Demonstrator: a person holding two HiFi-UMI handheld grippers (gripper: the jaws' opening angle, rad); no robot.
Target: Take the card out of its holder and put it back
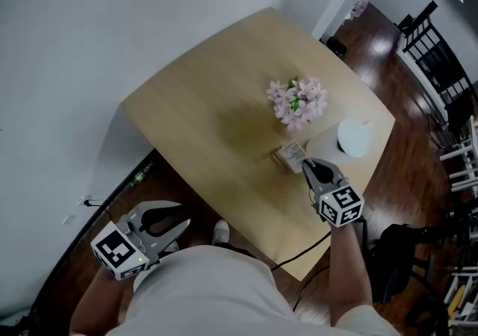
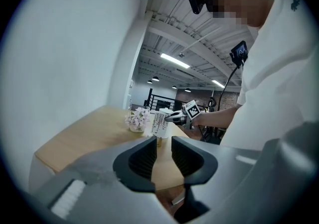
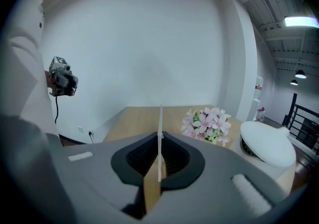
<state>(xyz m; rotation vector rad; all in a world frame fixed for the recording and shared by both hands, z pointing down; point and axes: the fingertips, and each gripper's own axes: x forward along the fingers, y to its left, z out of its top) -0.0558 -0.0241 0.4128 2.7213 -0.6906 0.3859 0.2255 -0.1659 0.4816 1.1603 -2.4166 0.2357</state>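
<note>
While you stand at the near edge of the table [image 1: 216, 103], your right gripper [image 1: 308, 166] reaches out over it and is clenched tight on the card [image 1: 291, 152]. The two jaws press on the card from both sides. In the right gripper view you see the card edge-on, as a thin white line that stands straight up between the jaws and pokes out past their tips. The card is right at the tip of this gripper. The little wooden holder [image 1: 280, 160] sits on the table just under the card and a bit to the gripper's left. You cannot tell if the bottom of the card is inside the holder's slot or just above it.

A bunch of pink flowers [image 1: 297, 101] stands farther out, past the gripper's tips and near the card. A white round thing [image 1: 354, 137] sits on the table just to the gripper's right.

Your left gripper [image 1: 184, 215] hangs low by your left side, off the table and over the dark floor [image 1: 89, 282]. Its jaws are let go, with a small gap between them, and nothing is in that gap. It points toward the table, and the card, the flowers and your right gripper are all well ahead of its tips. A white wall [image 1: 89, 21] runs along its left.
</note>
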